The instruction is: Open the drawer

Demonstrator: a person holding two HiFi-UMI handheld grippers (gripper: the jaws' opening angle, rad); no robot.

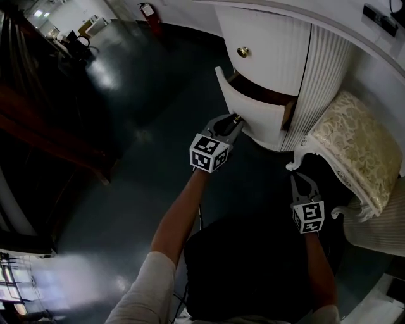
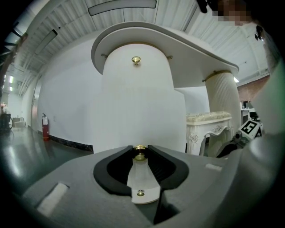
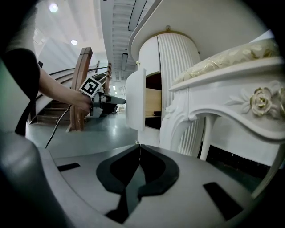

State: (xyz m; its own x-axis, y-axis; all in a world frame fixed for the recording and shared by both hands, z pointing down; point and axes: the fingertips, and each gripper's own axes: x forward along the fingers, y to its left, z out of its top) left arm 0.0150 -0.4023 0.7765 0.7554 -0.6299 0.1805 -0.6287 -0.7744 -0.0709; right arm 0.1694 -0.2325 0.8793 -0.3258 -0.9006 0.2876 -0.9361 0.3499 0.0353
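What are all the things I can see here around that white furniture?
Cabinet: one, white, ribbed rounded side, top centre by the wall.
Drawers: two, white; upper drawer closed, lower drawer pulled partly out.
Knobs: two, brass; upper knob untouched, lower knob gripped.
Cushioned stool: one, white frame with a cream patterned cushion, right of the cabinet.
Fire extinguisher: one, red, by the far wall.
Floor: dark, glossy.
Left tool: one, grey with a marker cube, shut on the lower knob.
Right tool: one, same kind, shut and empty, low beside the stool.
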